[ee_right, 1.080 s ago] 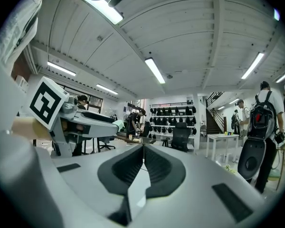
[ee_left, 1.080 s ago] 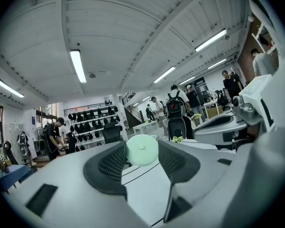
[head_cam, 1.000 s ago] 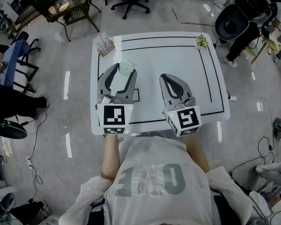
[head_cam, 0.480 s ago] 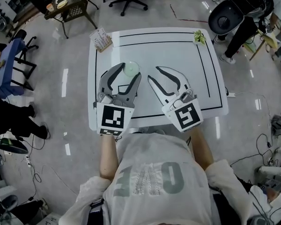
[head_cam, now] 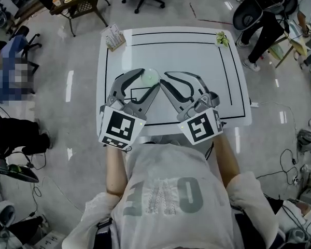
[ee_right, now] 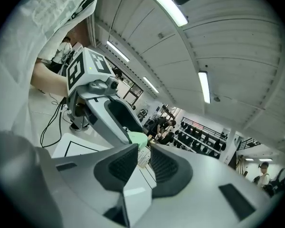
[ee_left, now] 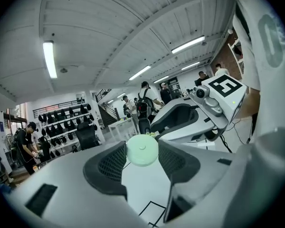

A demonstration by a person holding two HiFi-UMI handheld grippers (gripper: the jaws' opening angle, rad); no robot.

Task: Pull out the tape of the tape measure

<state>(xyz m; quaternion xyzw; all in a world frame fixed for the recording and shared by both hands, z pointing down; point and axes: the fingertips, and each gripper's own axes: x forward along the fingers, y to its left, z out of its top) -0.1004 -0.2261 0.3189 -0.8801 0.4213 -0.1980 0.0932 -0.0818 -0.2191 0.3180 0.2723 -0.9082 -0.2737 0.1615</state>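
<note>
Since the earlier frames, both grippers have been swung inward toward the middle of the head view, so that their tips now converge in a shallow V. The right gripper [head_cam: 164, 80] has also been rolled, and its marker cube [head_cam: 199, 127] is now seen tilted. The left gripper [head_cam: 149, 79] is angled up and to the right from its own marker cube [head_cam: 118, 128] at lower left. The right gripper is angled up and to the left.

The tape measure [ee_left: 142, 149], a pale green round case, is clamped between the left gripper's pads and is held above the white table [head_cam: 197, 51], just left of the frame's centre. In the left gripper view the case is seen pressed on both sides by the dark ribbed pads.

The right gripper's jaws are held slightly apart, and nothing is seen between them. Their tips are placed just beside the tape measure, on its right in the head view. No pulled-out tape can be made out.

Both forearms are extended forward from under the shirt at the bottom of the frame, the left forearm [head_cam: 114, 170] nearly straight up the picture and the right forearm [head_cam: 225, 154] leaning inward. A paper stand [head_cam: 113, 37] is seen at the table's upper left corner.
</note>
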